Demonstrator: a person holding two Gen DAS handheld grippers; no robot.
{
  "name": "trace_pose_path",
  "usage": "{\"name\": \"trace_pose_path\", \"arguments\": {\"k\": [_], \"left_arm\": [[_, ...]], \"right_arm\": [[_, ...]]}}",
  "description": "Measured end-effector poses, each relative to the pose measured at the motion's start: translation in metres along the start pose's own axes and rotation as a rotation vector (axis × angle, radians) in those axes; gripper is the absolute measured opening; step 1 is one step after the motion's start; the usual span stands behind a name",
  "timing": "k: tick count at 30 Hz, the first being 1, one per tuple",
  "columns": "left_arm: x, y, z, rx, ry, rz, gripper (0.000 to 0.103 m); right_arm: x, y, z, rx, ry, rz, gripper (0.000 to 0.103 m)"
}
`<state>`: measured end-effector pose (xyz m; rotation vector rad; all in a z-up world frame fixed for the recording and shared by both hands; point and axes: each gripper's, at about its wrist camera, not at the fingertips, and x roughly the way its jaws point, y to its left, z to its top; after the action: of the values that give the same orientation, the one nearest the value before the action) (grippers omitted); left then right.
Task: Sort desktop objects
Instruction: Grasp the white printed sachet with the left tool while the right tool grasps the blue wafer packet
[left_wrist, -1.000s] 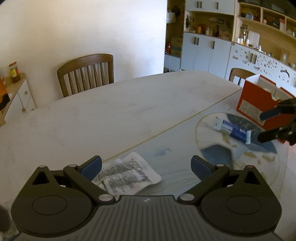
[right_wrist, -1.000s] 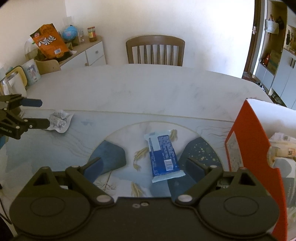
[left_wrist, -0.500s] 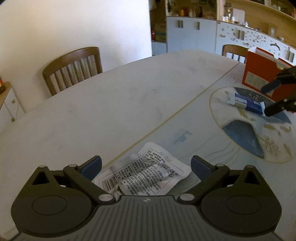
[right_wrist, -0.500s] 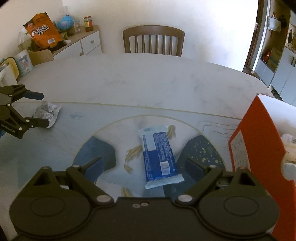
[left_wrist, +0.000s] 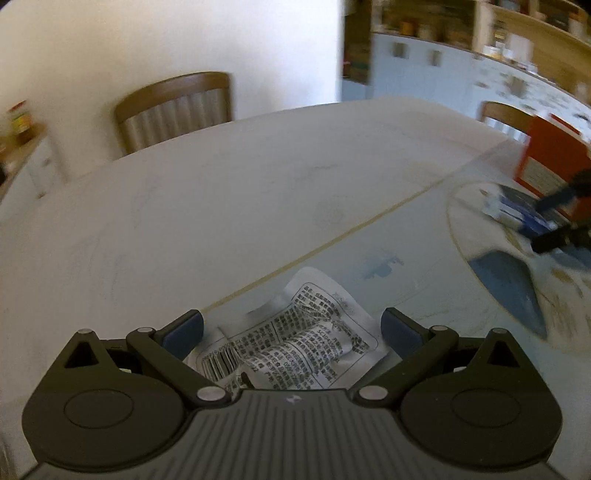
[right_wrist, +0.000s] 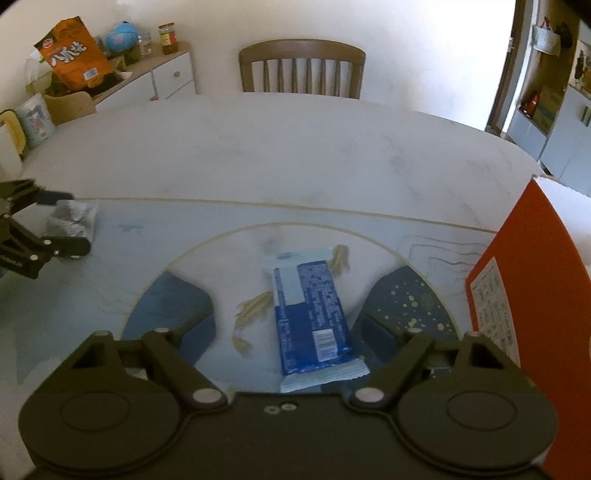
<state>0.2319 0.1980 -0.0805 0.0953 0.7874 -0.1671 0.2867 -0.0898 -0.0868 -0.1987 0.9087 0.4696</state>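
Observation:
A crumpled white packet with black print lies on the table between the fingers of my open left gripper; it also shows in the right wrist view. A blue and white snack packet lies on the round mat pattern between the fingers of my open right gripper; it shows blurred in the left wrist view. An orange box stands at the right. Neither gripper holds anything.
A wooden chair stands at the far side of the white table. A side cabinet with an orange snack bag, a jar and a globe is at the back left. Cupboards and shelves line the far wall.
Both grippers have moved forward and lower. The white packet now lies further in between the left fingers, and the blue packet further in between the right fingers. Both stay open.

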Motion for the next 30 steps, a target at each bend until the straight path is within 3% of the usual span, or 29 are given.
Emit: {"name": "trace_pose_path", "arguments": {"k": [6, 16, 19, 24, 30], "left_arm": [[-0.004, -0.042, -0.001, -0.091, 0.019, 0.076, 0.103], [-0.003, -0.113, 0.002, -0.099, 0.034, 0.078, 0.103], [-0.002, -0.123, 0.004, -0.091, 0.033, 0.059, 0.103], [-0.005, -0.125, 0.005, -0.062, 0.016, -0.033, 0.103], [-0.021, -0.118, 0.005, 0.114, -0.034, -0.154, 0.103]], "right_arm": [[0.008, -0.006, 0.0, 0.009, 0.007, -0.008, 0.078], [0.01, -0.011, -0.005, 0.005, -0.011, -0.024, 0.059], [0.009, -0.012, -0.007, 0.005, -0.016, -0.032, 0.057], [0.007, -0.015, -0.009, 0.004, -0.011, -0.026, 0.059], [0.005, -0.017, -0.009, 0.021, -0.011, 0.003, 0.065]]}}
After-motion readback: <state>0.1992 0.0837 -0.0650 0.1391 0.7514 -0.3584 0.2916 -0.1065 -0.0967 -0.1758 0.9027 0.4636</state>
